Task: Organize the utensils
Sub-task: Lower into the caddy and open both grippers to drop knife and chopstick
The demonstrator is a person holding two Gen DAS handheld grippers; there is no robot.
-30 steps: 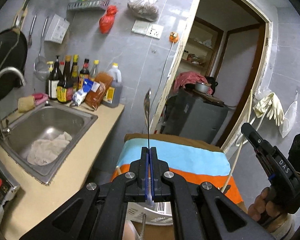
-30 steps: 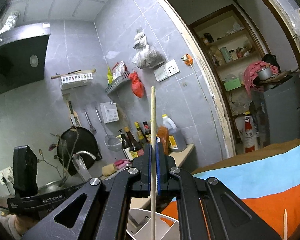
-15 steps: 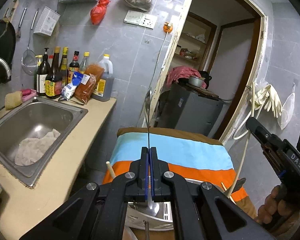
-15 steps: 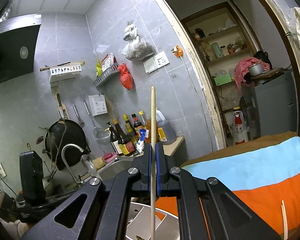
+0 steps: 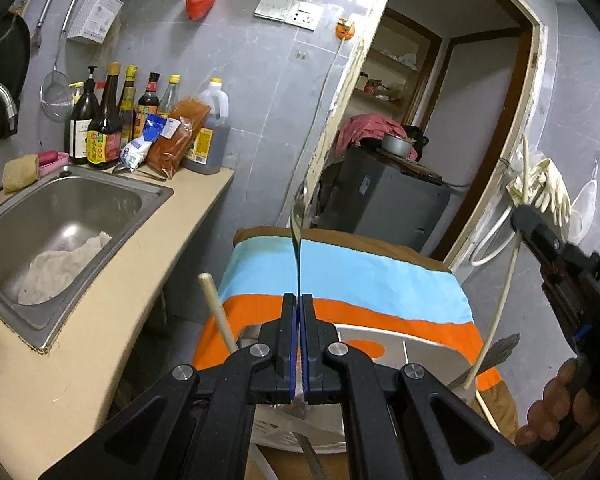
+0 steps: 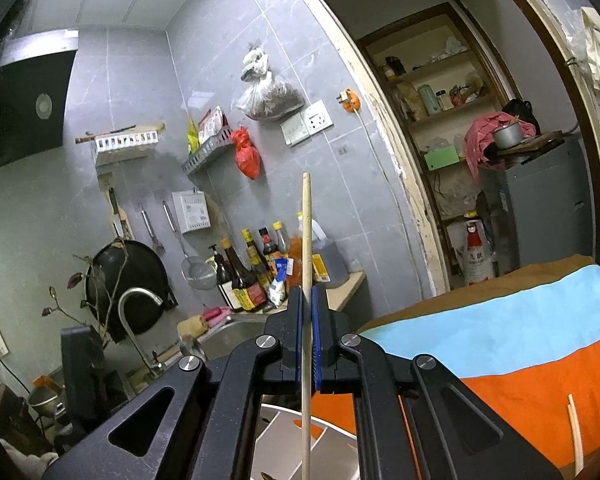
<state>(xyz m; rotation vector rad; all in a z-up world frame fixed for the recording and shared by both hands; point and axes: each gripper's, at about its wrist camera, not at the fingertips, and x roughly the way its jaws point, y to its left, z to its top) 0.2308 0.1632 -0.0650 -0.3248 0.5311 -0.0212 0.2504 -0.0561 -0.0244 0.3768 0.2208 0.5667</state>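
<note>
My left gripper (image 5: 299,309) is shut on a metal spoon (image 5: 299,220), seen edge-on and standing upright with its bowl up. Under the jaws sits a white divided utensil holder (image 5: 384,340) on a striped cloth. A wooden stick (image 5: 218,312) stands at the holder's left side. My right gripper (image 6: 307,300) is shut on a wooden chopstick (image 6: 307,236), held upright, its lower end hanging over the holder (image 6: 284,424). In the left wrist view the right gripper (image 5: 520,216) is at the far right with its chopstick (image 5: 496,312) slanting down to the holder.
The striped blue and orange cloth (image 5: 360,276) covers a table; a loose chopstick (image 6: 574,436) lies on it. To the left is a counter with a steel sink (image 5: 60,216) and sauce bottles (image 5: 104,120). A doorway with a grey cabinet (image 5: 384,200) is behind.
My left gripper has come down with the spoon, closer over the white holder; the wooden stick at the holder's left has come into view. The right gripper has hardly moved.
</note>
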